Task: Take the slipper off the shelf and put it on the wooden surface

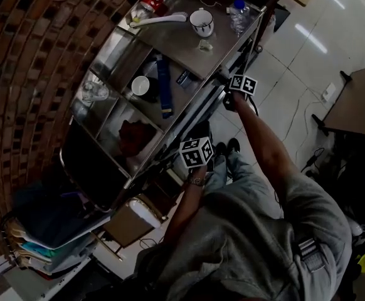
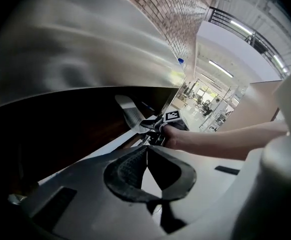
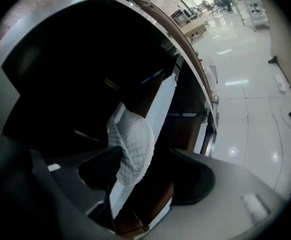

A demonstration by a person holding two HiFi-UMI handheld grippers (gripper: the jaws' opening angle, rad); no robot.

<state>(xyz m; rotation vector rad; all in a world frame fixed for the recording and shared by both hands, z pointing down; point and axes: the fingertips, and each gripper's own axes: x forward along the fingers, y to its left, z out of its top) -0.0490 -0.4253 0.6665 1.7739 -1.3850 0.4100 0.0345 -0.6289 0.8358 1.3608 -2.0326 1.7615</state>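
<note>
The white quilted slipper (image 3: 131,151) lies between the wide-apart jaws of my right gripper (image 3: 145,173). It rests across a white edge and a brown wooden surface (image 3: 153,201) under the dark shelf. The right-hand pad stands well clear of the slipper, so the gripper is open. From the left gripper view the same slipper (image 2: 127,110) shows just ahead of the right gripper (image 2: 158,125) and the hand holding it. My left gripper (image 2: 146,151) is shut, pad tips touching, with nothing in it. In the head view both grippers, left (image 1: 195,142) and right (image 1: 234,93), are at the metal shelf's front edge (image 1: 223,74); the slipper is hidden there.
The shelf top holds a white mug (image 1: 201,22), a plastic bottle (image 1: 239,14), a white ladle (image 1: 160,20) and a red-capped jar (image 1: 151,4). Lower levels hold a white cup (image 1: 140,85), a blue item (image 1: 163,88) and a red object (image 1: 135,137). A tiled floor and a table (image 1: 358,105) lie to the right.
</note>
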